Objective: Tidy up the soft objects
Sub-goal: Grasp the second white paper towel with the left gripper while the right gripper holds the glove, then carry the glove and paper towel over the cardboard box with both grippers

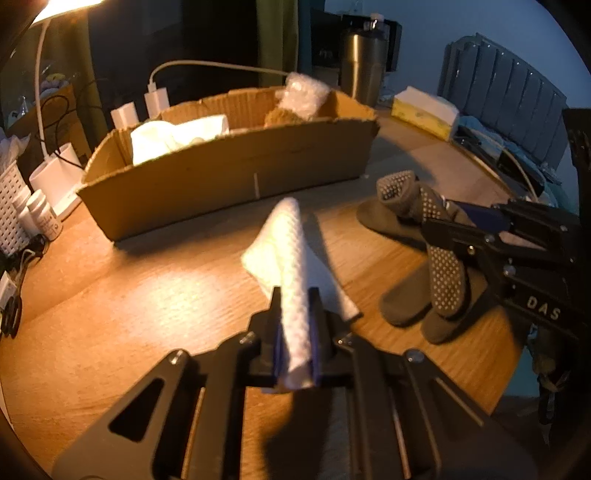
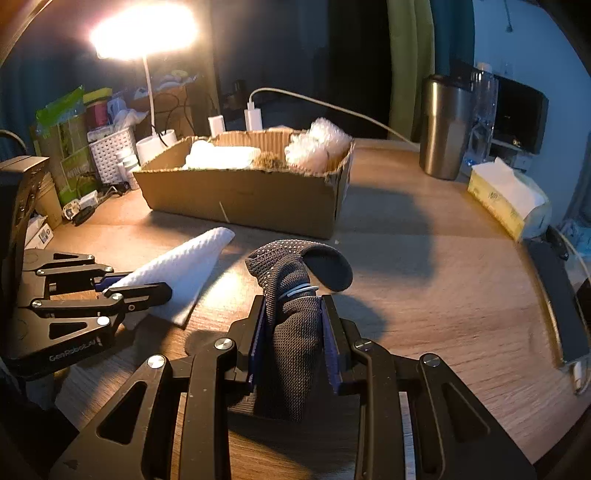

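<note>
White cloth (image 1: 291, 269) pinched in left gripper (image 1: 294, 317), far end over the wooden table (image 1: 147, 280). Right gripper (image 2: 294, 325) clamps grey socks (image 2: 291, 295); their toes hidden below. Cardboard box (image 1: 221, 177) beyond holds white fabric (image 1: 173, 134), bubble wrap (image 1: 303, 94), a brown item, indistinct. Lamp (image 2: 144, 29) glare.

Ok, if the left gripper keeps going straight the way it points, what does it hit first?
Probably the tabletop, since the left gripper, shut on the white cloth, tilts downward; beyond lies the cardboard box. Depth is unclear.
</note>
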`<state>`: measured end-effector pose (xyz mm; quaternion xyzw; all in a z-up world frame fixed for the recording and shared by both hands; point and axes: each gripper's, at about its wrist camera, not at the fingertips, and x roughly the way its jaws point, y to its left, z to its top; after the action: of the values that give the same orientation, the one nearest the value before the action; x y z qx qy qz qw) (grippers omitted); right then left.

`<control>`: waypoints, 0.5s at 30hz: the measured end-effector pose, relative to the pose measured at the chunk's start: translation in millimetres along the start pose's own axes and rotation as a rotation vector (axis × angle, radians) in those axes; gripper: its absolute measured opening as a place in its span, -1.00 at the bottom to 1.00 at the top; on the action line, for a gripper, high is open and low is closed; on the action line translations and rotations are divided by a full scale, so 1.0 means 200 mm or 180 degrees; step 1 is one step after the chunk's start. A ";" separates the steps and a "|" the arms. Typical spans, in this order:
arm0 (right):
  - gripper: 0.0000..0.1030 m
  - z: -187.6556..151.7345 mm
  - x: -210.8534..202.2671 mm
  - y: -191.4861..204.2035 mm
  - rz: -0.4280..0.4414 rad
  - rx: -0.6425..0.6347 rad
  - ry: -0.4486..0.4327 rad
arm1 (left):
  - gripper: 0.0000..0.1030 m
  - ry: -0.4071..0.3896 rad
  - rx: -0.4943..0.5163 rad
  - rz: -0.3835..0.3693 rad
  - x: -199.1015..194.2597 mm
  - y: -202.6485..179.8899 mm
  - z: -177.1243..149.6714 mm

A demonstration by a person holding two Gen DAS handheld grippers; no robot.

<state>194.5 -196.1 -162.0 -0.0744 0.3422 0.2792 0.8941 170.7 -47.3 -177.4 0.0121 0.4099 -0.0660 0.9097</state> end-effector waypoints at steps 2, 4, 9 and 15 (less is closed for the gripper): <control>-0.42 0.01 -0.02 0.00 -0.0014 -0.0010 -0.0028 | -0.79 -0.0084 -0.0009 -0.0055 -0.04 0.00 0.01; -0.42 0.02 -0.04 0.01 -0.0027 -0.0031 -0.0057 | -0.79 -0.0181 -0.0031 -0.0081 -0.09 0.01 0.02; -0.42 0.06 -0.09 0.03 -0.0060 -0.0073 -0.0138 | -0.79 -0.0383 -0.0085 -0.0133 -0.20 0.04 0.05; -0.42 0.12 -0.16 0.06 -0.0110 -0.0141 -0.0258 | -0.79 -0.0620 -0.0146 -0.0110 -0.33 0.08 0.10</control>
<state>181.8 -192.0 -123.1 -0.0887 0.2981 0.2740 0.9101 144.2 -25.8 -115.8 -0.0222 0.3211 -0.0732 0.9439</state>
